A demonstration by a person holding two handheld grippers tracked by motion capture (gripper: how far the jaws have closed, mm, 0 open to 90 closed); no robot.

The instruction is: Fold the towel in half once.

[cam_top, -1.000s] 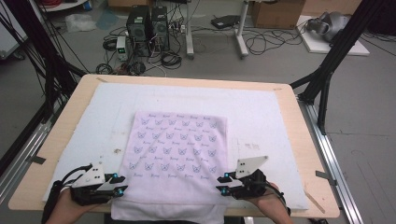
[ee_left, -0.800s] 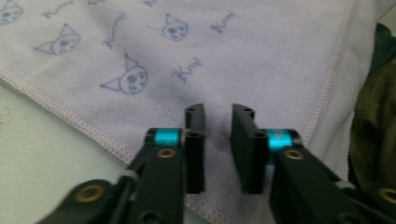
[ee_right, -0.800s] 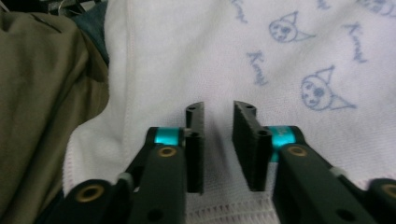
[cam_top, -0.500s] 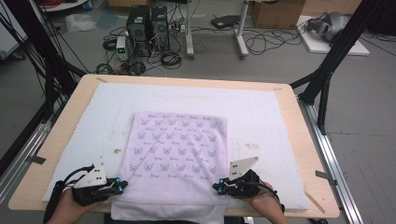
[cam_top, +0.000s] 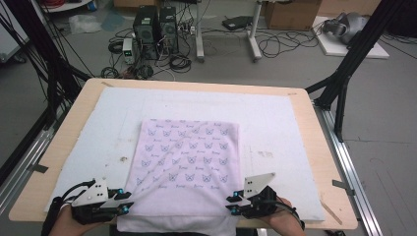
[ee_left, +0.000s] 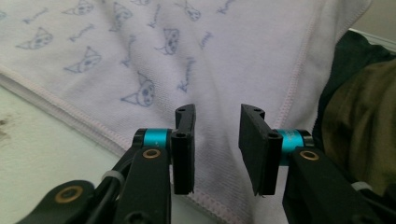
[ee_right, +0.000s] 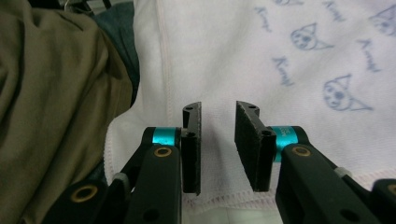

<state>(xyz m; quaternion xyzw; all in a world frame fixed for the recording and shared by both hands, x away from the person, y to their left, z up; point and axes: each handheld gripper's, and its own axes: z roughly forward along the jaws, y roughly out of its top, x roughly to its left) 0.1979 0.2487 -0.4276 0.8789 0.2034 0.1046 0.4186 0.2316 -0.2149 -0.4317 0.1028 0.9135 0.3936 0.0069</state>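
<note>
The pale pink towel (ee_left: 196, 42) carries a repeated blue script word beside each cat-face drawing. The script is too loose to read surely. It covers the whole cloth.

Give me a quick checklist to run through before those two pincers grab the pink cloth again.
1. Left gripper jaws apart: ok; they have just been opening, nothing pinched between them.
2. Right gripper jaws apart: ok; also just opened, gap clear.
3. Each gripper over a near corner of the cloth: ok.
4. Cloth lying flat: not ok, creases run from both near corners.
5. Near edge on the white mat: not ok, it hangs over the table's near edge.
</note>
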